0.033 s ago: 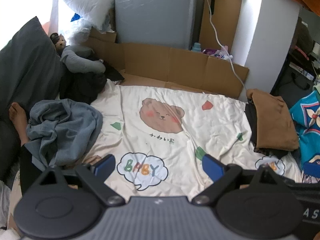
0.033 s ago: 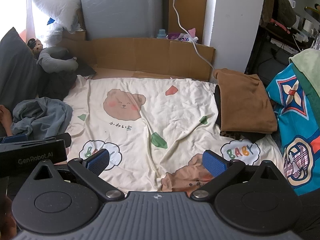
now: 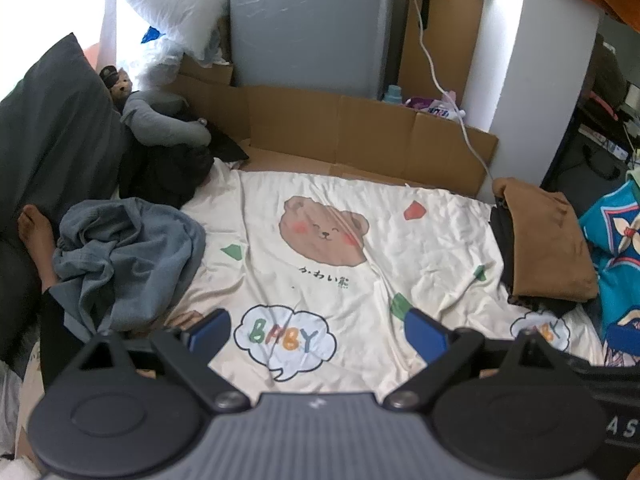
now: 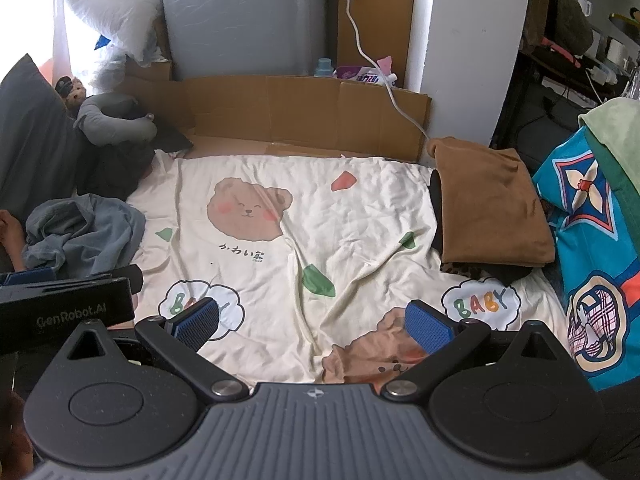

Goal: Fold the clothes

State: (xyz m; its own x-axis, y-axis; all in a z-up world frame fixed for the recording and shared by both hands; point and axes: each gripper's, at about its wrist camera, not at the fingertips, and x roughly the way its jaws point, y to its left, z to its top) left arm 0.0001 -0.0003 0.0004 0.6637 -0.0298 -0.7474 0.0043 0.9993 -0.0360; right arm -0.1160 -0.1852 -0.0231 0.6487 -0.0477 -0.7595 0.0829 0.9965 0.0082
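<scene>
Both sets of tongs hung wide apart and empty over the near edge of the bear-print sheet (image 3: pixel 320 216), the left tongs (image 3: pixel 318 334) above the "BABY" cloud and the right tongs (image 4: pixel 314 322) a little further along the same edge. The crumpled blue-grey garment (image 3: pixel 128 256) lay in a heap at the left border of the sheet, just beside a bare foot (image 3: pixel 34 226), and I took it for the next piece to fold. A stack already folded, the brown garment (image 4: pixel 490 204) on top of something dark, sat at the sheet's right edge.

To do the step well, I judged the left tongs ought to go for a seam or hem of the heap, not a bunched middle, so the cloth would open as it was drawn onto the free middle of the sheet. The right tongs could then take a second corner and spread it flat. A loose grab would likely bring up a tangle.

The sheet was creased. Behind it ran a low cardboard barrier (image 4: pixel 304 112), with a grey cabinet (image 4: pixel 244 16), a white cable (image 4: pixel 380 80) and a white pillar (image 4: pixel 472 40) beyond. A dark pillow (image 3: pixel 48 128) and a small teddy (image 3: pixel 118 84) sat at the left, a bright blue patterned cloth (image 4: pixel 592 248) at the right.
</scene>
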